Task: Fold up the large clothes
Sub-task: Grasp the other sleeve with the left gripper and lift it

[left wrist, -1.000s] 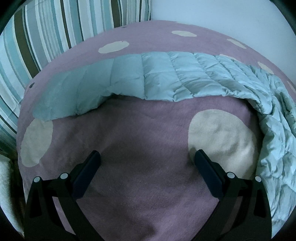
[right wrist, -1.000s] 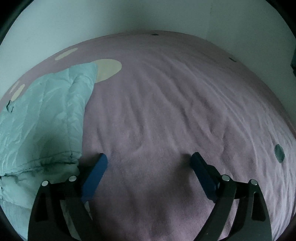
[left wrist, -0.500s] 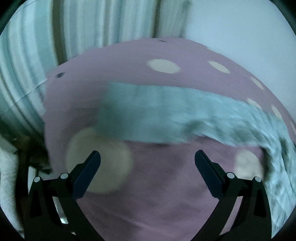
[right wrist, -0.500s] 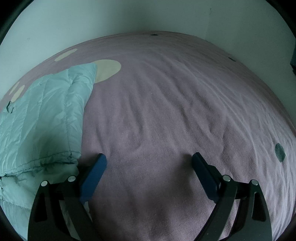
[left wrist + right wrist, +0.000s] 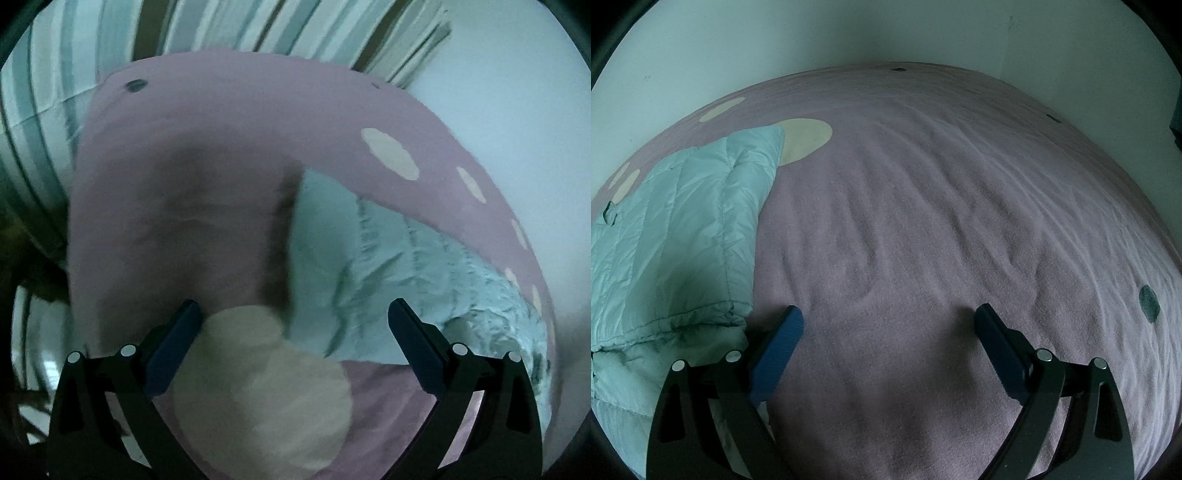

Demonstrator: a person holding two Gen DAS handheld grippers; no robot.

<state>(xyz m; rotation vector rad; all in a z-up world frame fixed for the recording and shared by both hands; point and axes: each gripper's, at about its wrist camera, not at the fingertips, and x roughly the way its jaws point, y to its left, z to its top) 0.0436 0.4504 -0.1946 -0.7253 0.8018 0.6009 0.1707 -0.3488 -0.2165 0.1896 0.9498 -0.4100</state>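
A pale teal quilted down jacket [image 5: 388, 280] lies on a mauve blanket [image 5: 207, 206] with cream dots. In the blurred left wrist view one end of it, probably a sleeve, reaches between my fingers. My left gripper [image 5: 293, 314] is open and empty just above that end and a large cream dot [image 5: 266, 387]. In the right wrist view the jacket [image 5: 676, 236] lies at the left, its hem by my left finger. My right gripper [image 5: 888, 317] is open and empty over bare blanket [image 5: 942, 221].
A striped curtain or bedding [image 5: 55, 110] hangs beyond the blanket's far left edge in the left wrist view. A plain wall [image 5: 849, 33] runs behind the bed. Wrinkled blanket spreads right of the jacket.
My left gripper has swung left and turned, so the jacket now runs toward the right of its view, with motion blur. My right gripper has barely moved.
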